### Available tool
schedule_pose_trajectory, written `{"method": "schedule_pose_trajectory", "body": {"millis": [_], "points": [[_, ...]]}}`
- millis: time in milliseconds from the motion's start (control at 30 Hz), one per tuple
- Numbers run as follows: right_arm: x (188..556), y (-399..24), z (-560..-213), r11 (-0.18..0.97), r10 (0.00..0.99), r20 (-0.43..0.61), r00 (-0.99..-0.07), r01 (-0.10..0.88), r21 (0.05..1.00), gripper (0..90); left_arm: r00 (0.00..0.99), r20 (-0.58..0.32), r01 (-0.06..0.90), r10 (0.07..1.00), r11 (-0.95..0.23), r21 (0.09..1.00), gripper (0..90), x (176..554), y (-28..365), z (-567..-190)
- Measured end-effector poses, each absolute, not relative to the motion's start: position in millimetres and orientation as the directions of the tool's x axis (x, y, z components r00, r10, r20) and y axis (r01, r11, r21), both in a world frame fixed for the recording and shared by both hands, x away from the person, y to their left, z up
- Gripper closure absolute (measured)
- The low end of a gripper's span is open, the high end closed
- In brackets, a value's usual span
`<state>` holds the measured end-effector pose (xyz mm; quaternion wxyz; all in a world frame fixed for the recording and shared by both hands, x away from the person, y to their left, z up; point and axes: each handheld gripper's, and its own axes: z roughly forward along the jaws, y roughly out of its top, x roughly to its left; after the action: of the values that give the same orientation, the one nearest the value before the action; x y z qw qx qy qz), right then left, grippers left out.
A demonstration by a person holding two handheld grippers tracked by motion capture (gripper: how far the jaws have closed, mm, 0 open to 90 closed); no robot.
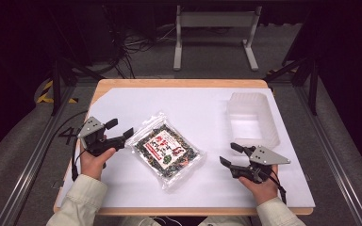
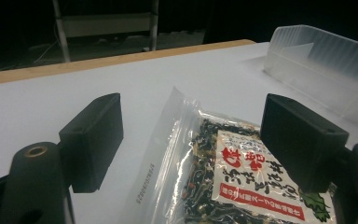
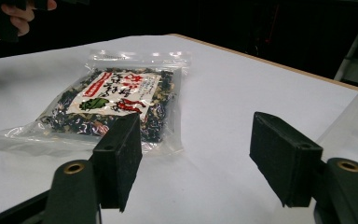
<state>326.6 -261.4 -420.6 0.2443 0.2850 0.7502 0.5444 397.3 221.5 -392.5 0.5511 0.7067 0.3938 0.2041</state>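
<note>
Clear plastic, crinkled and glossy, wraps the flat packet of dried food that lies on the white sheet covering the table, between the two hand-held grippers. The packet has dark contents and a white label with red print. Its long axis runs on a diagonal, from the corner nearest the left gripper down toward the person's side and toward the right gripper.

The left gripper's jaws are spread apart with nothing between the pads. It sits just beside the packet's upper left corner, with one jaw tip very near the sealed edge; whether they touch cannot be told. In the left gripper view, the packet lies straight ahead and slightly below, its clear edge strip running up between the two black jaws.

The right gripper is also spread and empty. In its own view, the packet lies ahead and off to the left jaw's side, with bare white sheet between. It stands clearly farther from the packet than the left gripper does.

A translucent plastic tub stands empty just beyond the right gripper, well apart from the packet.

Judging from this layout, the left gripper is the better placed to take the packet, closing on the thin sealed edge at the near corner.
</note>
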Motion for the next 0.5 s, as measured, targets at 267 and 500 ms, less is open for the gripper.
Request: {"method": "schedule_pose_trajectory", "body": {"millis": [267, 500], "points": [[326.1, -262.4, -420.7, 0.254, 0.694, -0.069, -0.717, 0.154, 0.955, 34.5, 0.556, -0.120, 0.364, 0.823, -0.112, 0.924, 20.6, 406.0, 237.4, -391.8], [326.1, -261.6, -421.8, 0.262, 0.685, -0.075, -0.724, 0.148, 0.954, 36.2, 0.576, -0.178, 0.371, 0.798, -0.061, 0.927, 17.8, 412.6, 240.7, -402.6]]}}
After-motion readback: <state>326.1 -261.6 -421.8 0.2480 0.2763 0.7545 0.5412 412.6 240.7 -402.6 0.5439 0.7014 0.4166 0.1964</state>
